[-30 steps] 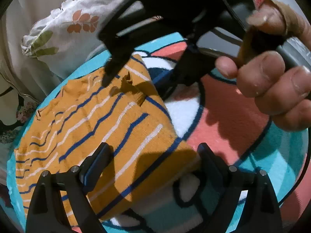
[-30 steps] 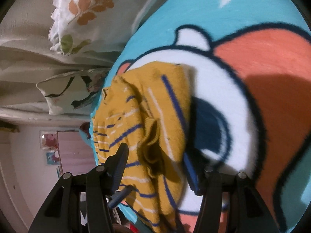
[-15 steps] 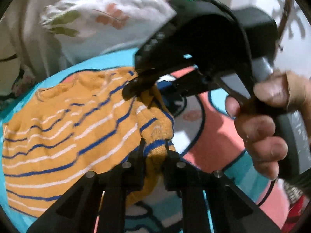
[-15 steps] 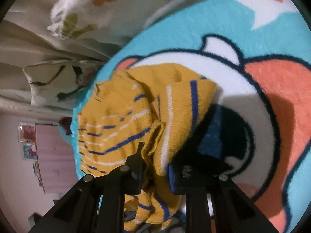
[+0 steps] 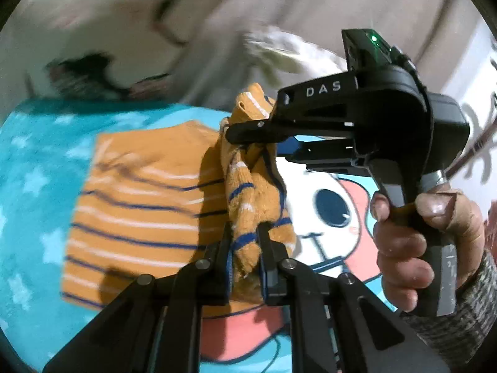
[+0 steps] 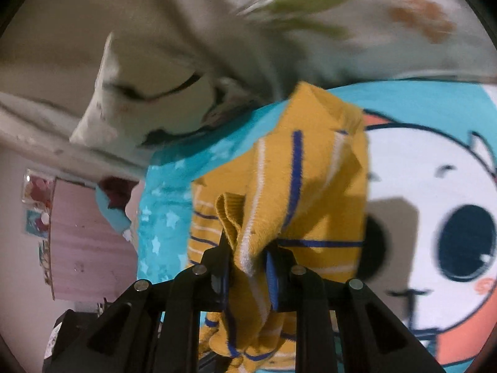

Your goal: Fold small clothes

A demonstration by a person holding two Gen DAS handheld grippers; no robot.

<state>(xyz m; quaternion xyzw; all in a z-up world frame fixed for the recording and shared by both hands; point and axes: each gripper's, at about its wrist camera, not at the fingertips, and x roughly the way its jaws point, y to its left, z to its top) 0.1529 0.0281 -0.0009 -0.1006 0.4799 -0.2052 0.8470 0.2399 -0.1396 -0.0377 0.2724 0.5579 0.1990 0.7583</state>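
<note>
A small orange knit sweater [image 5: 139,205] with blue and white stripes lies on a turquoise cartoon blanket [image 5: 31,186]. My left gripper [image 5: 245,258] is shut on the sweater's near right edge and holds it lifted. My right gripper [image 5: 245,133] is shut on the far right edge, also lifted, so the right side stands up as a bunched fold. In the right wrist view the right gripper [image 6: 248,261] pinches the sweater [image 6: 304,192], which hangs from the jaws above the blanket [image 6: 164,217].
White floral pillows [image 5: 108,40] and bedding [image 6: 310,31] lie behind the blanket. The blanket's cartoon face [image 6: 435,217] is to the right of the sweater. A pink cabinet [image 6: 84,236] stands beyond the bed edge.
Both grippers closed on the sweater's right edge and lifted it off the blanket, carrying it up and leftward over the body of the sweater.
</note>
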